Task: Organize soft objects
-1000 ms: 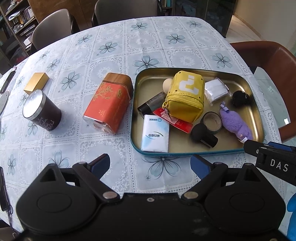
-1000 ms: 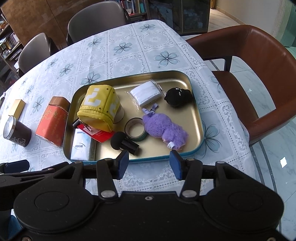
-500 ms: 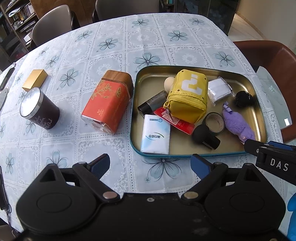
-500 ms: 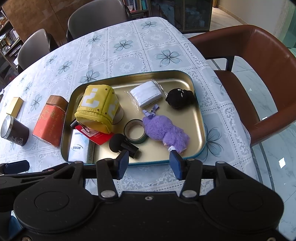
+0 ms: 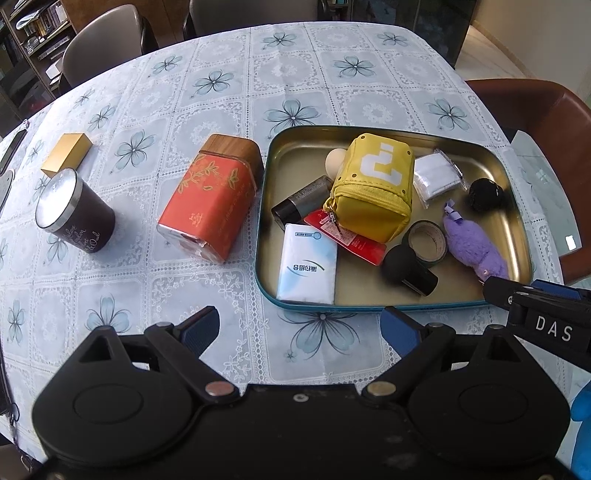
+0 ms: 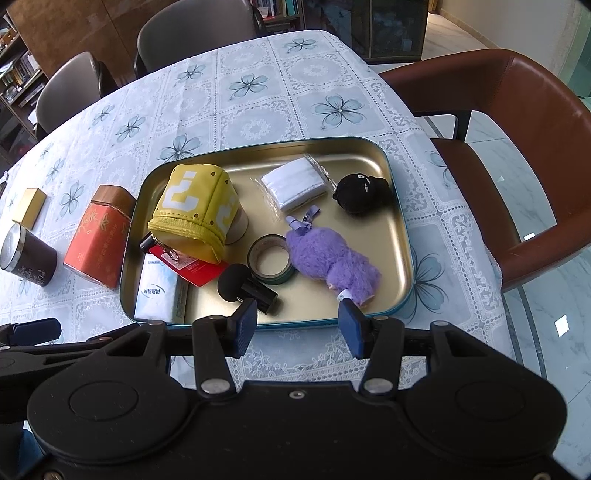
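Note:
A gold tin tray [image 5: 424, 137] [image 6: 397, 221] on the flowered tablecloth holds a yellow zip pouch [image 5: 373, 184] [image 6: 195, 210], a purple plush [image 5: 474, 243] [image 6: 332, 262], a black plush [image 5: 485, 194] [image 6: 362, 192], a white wrapped pack [image 5: 436, 179] [image 6: 295, 186], a tissue packet [image 5: 308, 267] [image 6: 157, 291], a tape roll [image 6: 271, 258] and a black foam-tipped microphone [image 6: 243, 286]. My left gripper [image 5: 299, 326] is open and empty, above the cloth before the tray's near edge. My right gripper [image 6: 297, 328] is open and empty at the tray's near rim, close to the purple plush.
Left of the tray lie an orange tin with a wooden lid [image 5: 212, 194], a dark candle jar [image 5: 74, 210] and a small gold box [image 5: 66, 153]. A brown chair [image 6: 517, 155] stands at the table's right edge; grey chairs [image 6: 192, 33] stand at the far side.
Both grippers have moved slightly forward toward the tray, which sits a little lower and nearer in both views. Jaws stay open; no object has moved.

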Motion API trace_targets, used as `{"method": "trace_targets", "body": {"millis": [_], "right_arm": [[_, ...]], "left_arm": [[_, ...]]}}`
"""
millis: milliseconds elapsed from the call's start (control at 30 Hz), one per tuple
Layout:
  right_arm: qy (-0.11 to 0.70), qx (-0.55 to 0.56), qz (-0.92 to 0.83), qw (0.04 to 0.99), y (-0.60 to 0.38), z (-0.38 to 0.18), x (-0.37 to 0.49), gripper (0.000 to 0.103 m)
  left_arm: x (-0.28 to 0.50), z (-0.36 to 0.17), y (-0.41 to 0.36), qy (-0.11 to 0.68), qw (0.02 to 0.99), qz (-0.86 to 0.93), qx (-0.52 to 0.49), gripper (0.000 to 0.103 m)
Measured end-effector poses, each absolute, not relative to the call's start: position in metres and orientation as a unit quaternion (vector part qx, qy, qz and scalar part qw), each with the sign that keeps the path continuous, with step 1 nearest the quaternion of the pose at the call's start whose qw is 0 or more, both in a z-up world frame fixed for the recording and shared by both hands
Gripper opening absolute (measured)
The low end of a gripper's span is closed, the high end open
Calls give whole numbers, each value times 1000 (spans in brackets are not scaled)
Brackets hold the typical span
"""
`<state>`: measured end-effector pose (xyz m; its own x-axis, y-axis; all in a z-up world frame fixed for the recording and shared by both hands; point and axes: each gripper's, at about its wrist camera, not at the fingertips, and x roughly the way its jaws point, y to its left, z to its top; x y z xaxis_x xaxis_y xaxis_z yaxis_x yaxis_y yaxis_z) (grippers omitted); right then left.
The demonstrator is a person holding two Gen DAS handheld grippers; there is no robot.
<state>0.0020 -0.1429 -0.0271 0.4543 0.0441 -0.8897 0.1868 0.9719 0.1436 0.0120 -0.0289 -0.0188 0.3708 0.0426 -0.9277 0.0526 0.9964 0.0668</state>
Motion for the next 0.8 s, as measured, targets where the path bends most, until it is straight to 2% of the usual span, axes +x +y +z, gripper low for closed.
{"method": "trace_targets", "body": {"millis": [800], "right_arm": [[520, 101, -34, 847, -138, -25, 5, 50]], "left_arm": [[13, -18, -27, 562, 826, 0, 41, 94]]}}
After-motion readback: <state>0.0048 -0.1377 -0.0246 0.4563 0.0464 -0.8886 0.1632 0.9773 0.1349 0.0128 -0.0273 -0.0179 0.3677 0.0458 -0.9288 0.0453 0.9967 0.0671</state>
